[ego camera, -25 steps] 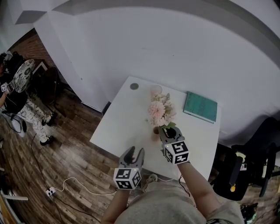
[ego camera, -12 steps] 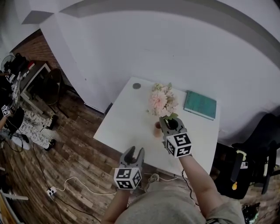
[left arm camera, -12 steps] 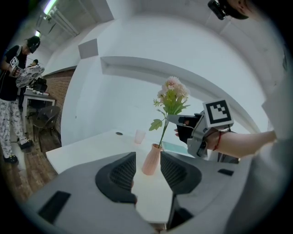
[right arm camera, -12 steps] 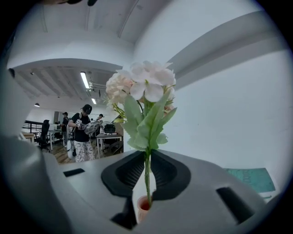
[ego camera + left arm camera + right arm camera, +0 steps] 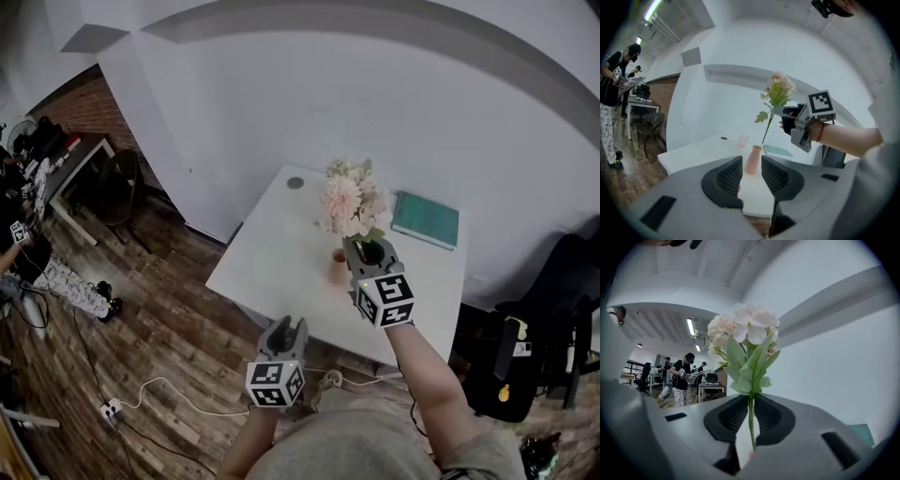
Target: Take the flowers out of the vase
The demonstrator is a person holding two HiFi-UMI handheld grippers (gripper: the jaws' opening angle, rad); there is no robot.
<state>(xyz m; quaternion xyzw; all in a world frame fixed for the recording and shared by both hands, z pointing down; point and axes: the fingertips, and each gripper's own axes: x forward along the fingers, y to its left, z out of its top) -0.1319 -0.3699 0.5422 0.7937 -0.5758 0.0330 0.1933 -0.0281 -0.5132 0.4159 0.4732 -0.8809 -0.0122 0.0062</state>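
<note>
Flowers [image 5: 352,199]: pink/cream bunch w/ green leaves, up in the air at centre of the head view, over the white table [image 5: 272,267]. Right gripper [image 5: 367,247] is clenched on the thin green stem [image 5: 751,425]. In the right gripper view the pads pinch it partway down, w/ the flowers [image 5: 745,333] above the jaws and the stem end dangling below. In the left gripper view the stem's lower tip hangs just above & right of the vase [image 5: 753,160] mouth, apparently clear of it. Vase is a small peach bottle shape, upright on the table, just left of the right gripper in the head view [image 5: 338,266].

Left gripper [image 5: 284,328] is at lower centre of the head view, off the near table edge, over wood floor. Its jaws are closing w/ nothing btwn them; the vase shows thru the gap but sits well beyond [image 5: 751,168].

Also on the table:
- teal book [image 5: 426,219], flat, toward upper right
- round dark spot [image 5: 295,183] near the far-left corner
- pale cup [image 5: 743,140] behind the vase in the left gripper view

Black chair [image 5: 562,291] at right edge. White power strip [image 5: 109,410] w/ cable on the floor, lower left. Person [image 5: 70,286] at far left edge.
</note>
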